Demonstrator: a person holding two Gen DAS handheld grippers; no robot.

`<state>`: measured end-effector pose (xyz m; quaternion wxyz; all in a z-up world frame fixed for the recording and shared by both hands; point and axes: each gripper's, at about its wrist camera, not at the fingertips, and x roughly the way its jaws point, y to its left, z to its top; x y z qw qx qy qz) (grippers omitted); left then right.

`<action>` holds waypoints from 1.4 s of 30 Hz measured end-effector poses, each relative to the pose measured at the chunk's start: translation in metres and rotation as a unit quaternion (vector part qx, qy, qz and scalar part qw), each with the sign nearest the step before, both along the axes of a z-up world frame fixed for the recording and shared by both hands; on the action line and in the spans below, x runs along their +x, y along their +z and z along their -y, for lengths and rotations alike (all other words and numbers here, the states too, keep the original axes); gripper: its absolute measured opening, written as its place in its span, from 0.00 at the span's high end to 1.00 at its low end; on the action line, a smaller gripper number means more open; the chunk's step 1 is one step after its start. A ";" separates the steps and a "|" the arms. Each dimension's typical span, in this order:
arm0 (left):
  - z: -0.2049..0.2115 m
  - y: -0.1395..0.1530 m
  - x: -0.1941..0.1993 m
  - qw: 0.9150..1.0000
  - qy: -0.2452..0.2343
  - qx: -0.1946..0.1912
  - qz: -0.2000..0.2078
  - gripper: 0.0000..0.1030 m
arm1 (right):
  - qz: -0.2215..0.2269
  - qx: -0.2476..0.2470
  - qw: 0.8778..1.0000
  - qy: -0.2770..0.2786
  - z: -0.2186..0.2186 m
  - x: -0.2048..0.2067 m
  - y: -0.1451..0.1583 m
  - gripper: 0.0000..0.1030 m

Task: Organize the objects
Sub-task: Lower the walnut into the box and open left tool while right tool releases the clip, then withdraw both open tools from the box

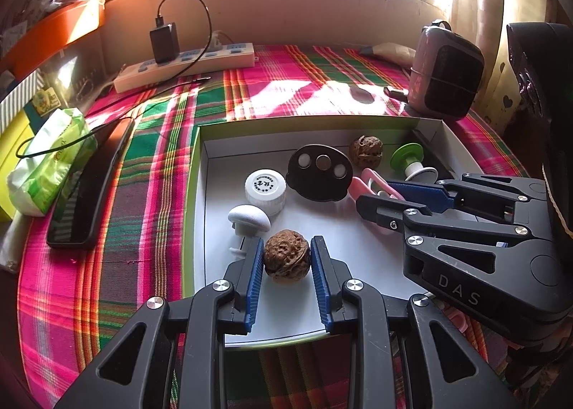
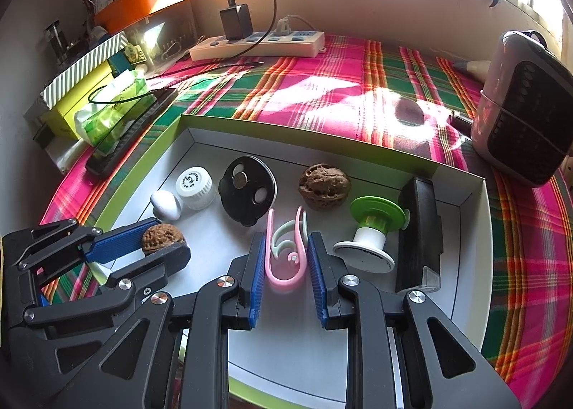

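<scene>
A white shallow tray point(image 1: 229, 305) with a green rim lies on the plaid cloth. On its floor sits a brown walnut point(image 1: 286, 258), and my left gripper point(image 1: 286, 245) is shut on it, a blue pad against each side. My right gripper point(image 2: 286, 235) is shut on a pink and pale-green clip point(image 2: 285, 265), also down in the tray. In the left wrist view the right gripper point(image 1: 376, 193) comes in from the right. The right wrist view shows the left gripper point(image 2: 171, 236) at the tray's left, holding the walnut point(image 2: 162, 234).
Also in the tray: a second walnut point(image 2: 324, 186), a black disc point(image 2: 248, 190), a white cap point(image 2: 195, 182), a white knob point(image 2: 165, 205), a green-and-white spool point(image 2: 372, 226), a black block point(image 2: 419, 237). A phone point(image 1: 87, 187), tissue pack point(image 1: 48, 165), power strip point(image 1: 186, 65) and small heater point(image 1: 446, 72) surround it.
</scene>
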<state>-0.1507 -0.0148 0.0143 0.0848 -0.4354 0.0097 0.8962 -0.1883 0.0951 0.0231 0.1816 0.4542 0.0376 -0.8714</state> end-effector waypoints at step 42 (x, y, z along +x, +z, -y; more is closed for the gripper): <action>0.005 0.011 0.013 1.000 0.015 0.001 -0.007 0.65 | -0.014 -0.015 1.000 -0.015 -0.005 0.015 0.012 0.58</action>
